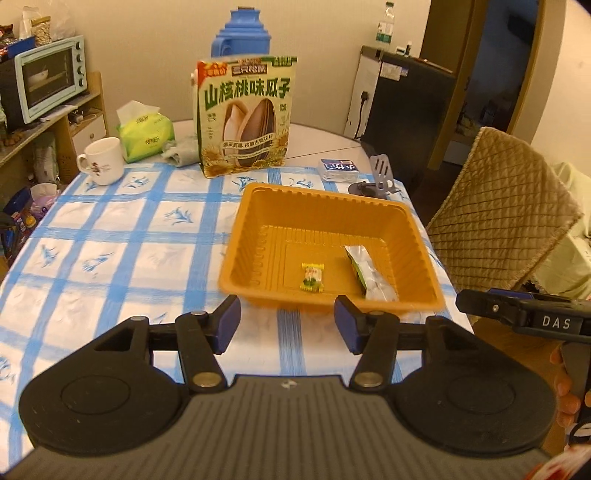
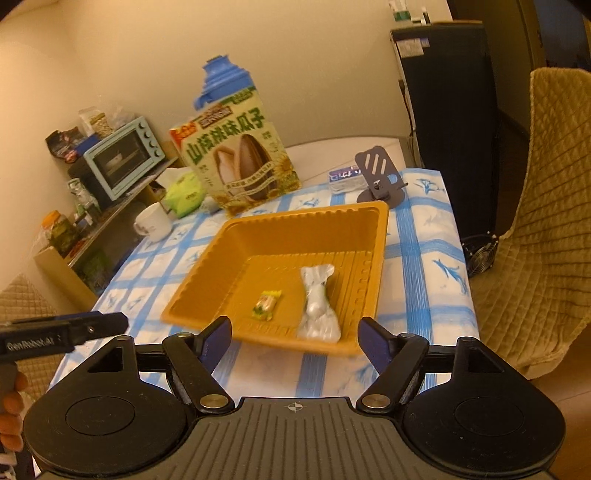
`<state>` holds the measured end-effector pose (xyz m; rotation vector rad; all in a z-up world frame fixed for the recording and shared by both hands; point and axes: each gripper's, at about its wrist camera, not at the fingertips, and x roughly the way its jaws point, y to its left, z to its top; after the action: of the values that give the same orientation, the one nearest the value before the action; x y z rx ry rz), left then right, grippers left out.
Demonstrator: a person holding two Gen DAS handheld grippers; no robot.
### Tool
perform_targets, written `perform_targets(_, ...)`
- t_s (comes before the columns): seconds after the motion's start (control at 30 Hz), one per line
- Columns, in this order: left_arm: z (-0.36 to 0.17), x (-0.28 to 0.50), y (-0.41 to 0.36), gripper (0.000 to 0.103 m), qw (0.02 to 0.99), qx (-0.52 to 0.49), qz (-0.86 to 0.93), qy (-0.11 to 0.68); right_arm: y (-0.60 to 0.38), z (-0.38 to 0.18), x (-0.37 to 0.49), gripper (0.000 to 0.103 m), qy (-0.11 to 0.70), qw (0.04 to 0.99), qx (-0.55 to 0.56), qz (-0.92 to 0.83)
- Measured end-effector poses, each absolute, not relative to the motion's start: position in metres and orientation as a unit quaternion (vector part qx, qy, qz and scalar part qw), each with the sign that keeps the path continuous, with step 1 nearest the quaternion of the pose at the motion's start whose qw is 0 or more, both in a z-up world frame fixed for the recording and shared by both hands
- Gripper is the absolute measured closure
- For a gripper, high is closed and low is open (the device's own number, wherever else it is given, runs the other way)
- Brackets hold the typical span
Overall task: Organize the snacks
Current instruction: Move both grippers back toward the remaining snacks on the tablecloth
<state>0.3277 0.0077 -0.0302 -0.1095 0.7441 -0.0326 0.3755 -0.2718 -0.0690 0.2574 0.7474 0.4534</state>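
Observation:
An orange plastic tray (image 1: 258, 229) (image 2: 221, 254) sits on the blue-checked tablecloth. Inside it lie a small yellow-green wrapped candy (image 1: 312, 277) (image 2: 265, 304) and a clear packet of white sweets (image 1: 371, 274) (image 2: 317, 301). A large sunflower-seed bag (image 1: 245, 116) (image 2: 236, 155) stands upright behind the tray. My left gripper (image 1: 287, 323) is open and empty, just short of the tray's near rim. My right gripper (image 2: 294, 338) is open and empty, at the tray's near edge. Each gripper's side shows in the other view.
A white mug (image 1: 103, 160), green tissue pack (image 1: 146, 131), grey cloth, blue thermos (image 1: 242, 31), small blue-white box (image 1: 340, 169) and grey phone stand (image 2: 382, 177) sit at the table's far side. A quilted chair (image 1: 498, 210) stands right of the table. A toaster oven sits on the left shelf.

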Motion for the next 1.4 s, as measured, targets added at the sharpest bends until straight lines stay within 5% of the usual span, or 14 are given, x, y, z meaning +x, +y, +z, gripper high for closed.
perform_targets(0.67, -0.019, 0.134, 0.047, 0.044, 0.929, -0.034, -0.082, 0.358, -0.247, -0.047, 0.167, 0.026, 0.371, 0.906, 0.110, 0.170)
perform_targets(1.4, -0.063, 0.077, 0.035, 0.045, 0.914, 0.002, -0.138, 0.381, -0.222, -0.081, 0.097, 0.026, 0.423, 0.889, 0.080, 0.158)
